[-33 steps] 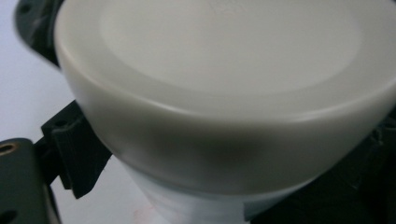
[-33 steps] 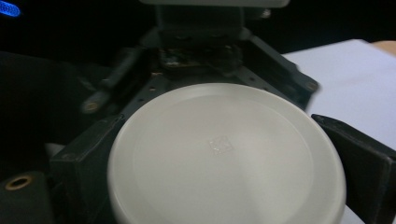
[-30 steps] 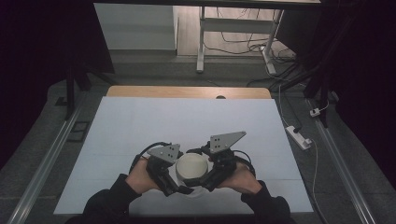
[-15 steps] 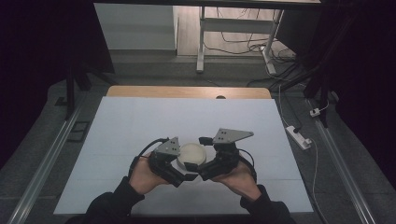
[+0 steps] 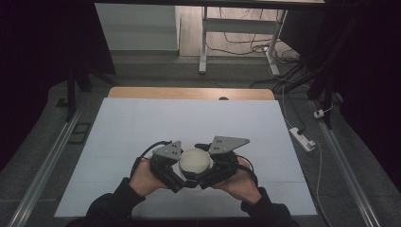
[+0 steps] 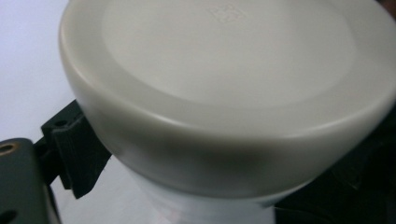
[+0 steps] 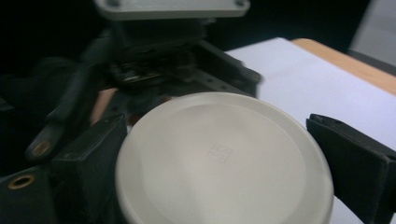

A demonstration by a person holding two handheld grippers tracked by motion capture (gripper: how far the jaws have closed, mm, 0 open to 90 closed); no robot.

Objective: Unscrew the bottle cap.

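While both hands meet low at the six o'clock edge of the white table (image 5: 142,123), the high view shows a round cream-lidded container (image 5: 194,161) held between the left gripper (image 5: 176,174) at its nine o'clock and the right gripper (image 5: 208,174) at its three o'clock. Each gripper carries a grey plate on top, and black cables loop behind them. Toward twelve o'clock the table's wooden edge (image 5: 189,93) shows, with metal desk legs (image 5: 203,42) and floor cables beyond it; a white power strip (image 5: 301,138) lies on the floor at about three o'clock, well apart from the hands. Between the grippers and the far edge the tabletop is bare.

From the left gripper view, the cream-lidded container (image 6: 224,93) sits very close, its lid tilted over a paler body below. One black jaw lies against the side under the lid rim at eight o'clock, and dark gripper parts close in at four o'clock: the left claw is clamped on the container.

Seen from the right gripper view, the lid (image 7: 224,158) lies between the two black jaws. The jaw at nine o'clock touches the rim; the one at three o'clock stands just beside it, so whether this claw grips I cannot tell. The left gripper (image 7: 173,51) blocks the view at twelve o'clock.
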